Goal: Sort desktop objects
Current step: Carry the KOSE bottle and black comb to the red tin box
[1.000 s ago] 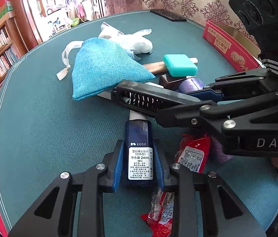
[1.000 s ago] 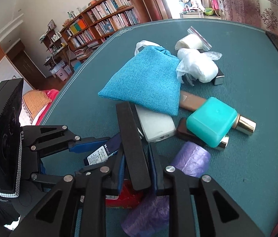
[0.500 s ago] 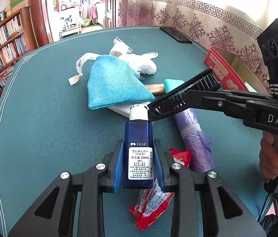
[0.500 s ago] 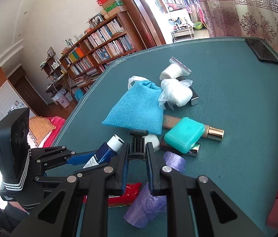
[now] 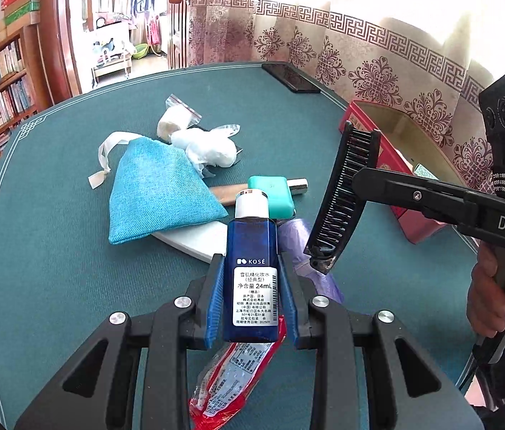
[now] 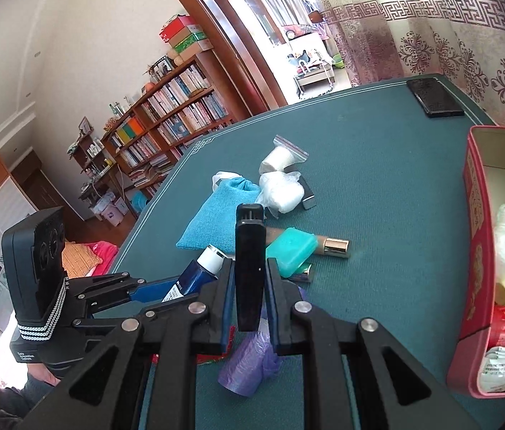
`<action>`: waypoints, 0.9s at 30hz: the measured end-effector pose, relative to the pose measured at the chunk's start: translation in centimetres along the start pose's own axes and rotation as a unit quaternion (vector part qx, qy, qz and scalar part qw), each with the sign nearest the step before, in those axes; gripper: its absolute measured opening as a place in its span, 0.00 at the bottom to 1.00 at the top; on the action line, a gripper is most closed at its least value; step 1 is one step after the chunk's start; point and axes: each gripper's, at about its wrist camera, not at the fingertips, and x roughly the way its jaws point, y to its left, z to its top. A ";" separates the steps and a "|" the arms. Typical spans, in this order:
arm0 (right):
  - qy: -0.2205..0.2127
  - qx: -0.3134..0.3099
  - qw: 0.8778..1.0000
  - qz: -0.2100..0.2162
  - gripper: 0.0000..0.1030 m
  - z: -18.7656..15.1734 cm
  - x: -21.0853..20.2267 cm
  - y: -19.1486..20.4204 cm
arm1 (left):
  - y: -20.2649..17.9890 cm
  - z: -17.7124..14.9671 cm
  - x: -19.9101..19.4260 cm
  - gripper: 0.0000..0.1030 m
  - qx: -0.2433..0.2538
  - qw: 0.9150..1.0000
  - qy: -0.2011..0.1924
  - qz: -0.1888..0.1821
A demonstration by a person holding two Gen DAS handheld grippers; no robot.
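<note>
My left gripper is shut on a small blue KOSE bottle with a white cap and holds it above the table. The bottle also shows in the right wrist view. My right gripper is shut on a black comb, held up above the pile; the comb shows in the left wrist view with its teeth facing left. Below lie a blue cloth pouch, a teal case, a purple bag roll and a red packet.
A red box stands open at the right with a tube and packets inside. A black phone lies at the table's far edge. White plastic bags and a tan tube lie beyond the pouch. A bookshelf stands beyond the table.
Both grippers have risen from the pile. The right gripper has carried the comb up and to the right, toward the red box. The left gripper has lifted the blue bottle.
</note>
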 end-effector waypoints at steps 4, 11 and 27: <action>-0.030 0.008 0.999 -0.017 0.17 0.6 -2.5 -0.9 | -1.5 1.3 -0.1 0.31 0.013 1.000 -0.010 -0.016; -0.077 0.026 0.994 -0.076 0.17 1.1 -7.6 -3.5 | -5.0 3.1 0.0 0.31 0.043 0.998 -0.023 -0.043; -0.094 0.102 0.957 -0.253 0.17 -0.7 -13.8 -11.1 | -13.8 6.8 1.8 0.31 0.099 0.989 -0.026 -0.108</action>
